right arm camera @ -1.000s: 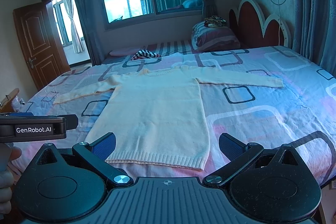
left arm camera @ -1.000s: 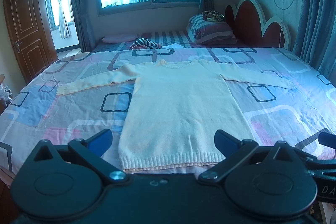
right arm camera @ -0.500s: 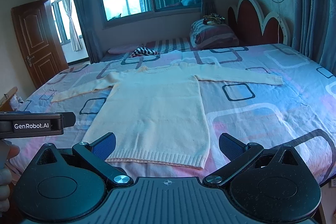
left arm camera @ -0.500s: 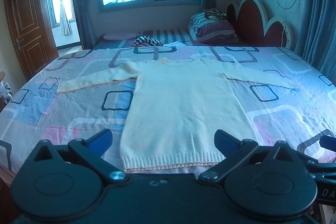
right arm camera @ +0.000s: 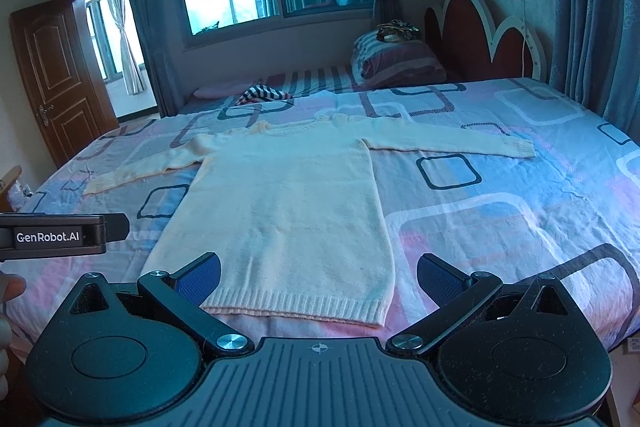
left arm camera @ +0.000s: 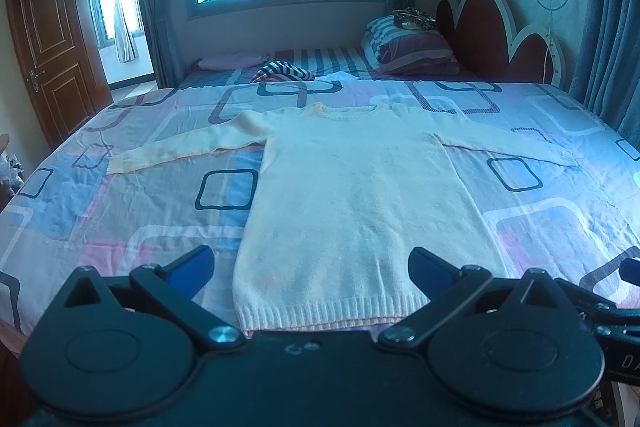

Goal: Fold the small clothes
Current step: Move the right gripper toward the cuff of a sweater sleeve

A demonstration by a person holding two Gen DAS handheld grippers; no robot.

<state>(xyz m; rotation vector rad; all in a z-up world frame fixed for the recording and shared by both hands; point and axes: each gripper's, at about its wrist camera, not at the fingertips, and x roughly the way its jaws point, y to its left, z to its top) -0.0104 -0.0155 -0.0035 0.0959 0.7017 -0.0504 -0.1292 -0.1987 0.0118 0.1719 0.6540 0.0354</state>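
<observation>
Bedding comes first by size: a bedspread [left arm camera: 120, 211] printed with rounded squares in pink, blue and white covers the bed, and on it a cream knitted sweater [left arm camera: 352, 203] lies flat, front up, with the neckline far from the cameras and the ribbed hem [left arm camera: 332, 313] at the near edge of the mattress. Both sleeves are stretched out sideways, the left sleeve [left arm camera: 180, 151] angling slightly toward the near side, the right sleeve [left arm camera: 508, 145] running out almost straight to its ribbed cuff. The knit looks smooth, with no visible folds in the body.

In the left wrist view the left gripper [left arm camera: 312, 267] hangs just in front of the hem, its jaws spread wide and holding nothing; the hem sits between the two blue fingertips [left arm camera: 192, 265] but does not touch them. The right gripper [right arm camera: 318, 277] is likewise spread apart and empty, placed off the hem's right portion, so the sweater's right hem corner [right arm camera: 376, 319] falls between its pads. From the right wrist view, the left tool's body, labelled GenRobot.AI, shows at the left edge with part of a hand [right arm camera: 8, 303] below it.

At the head of the bed rest a striped pillow [left arm camera: 408, 47] and a small striped cloth [left arm camera: 284, 71].
</observation>
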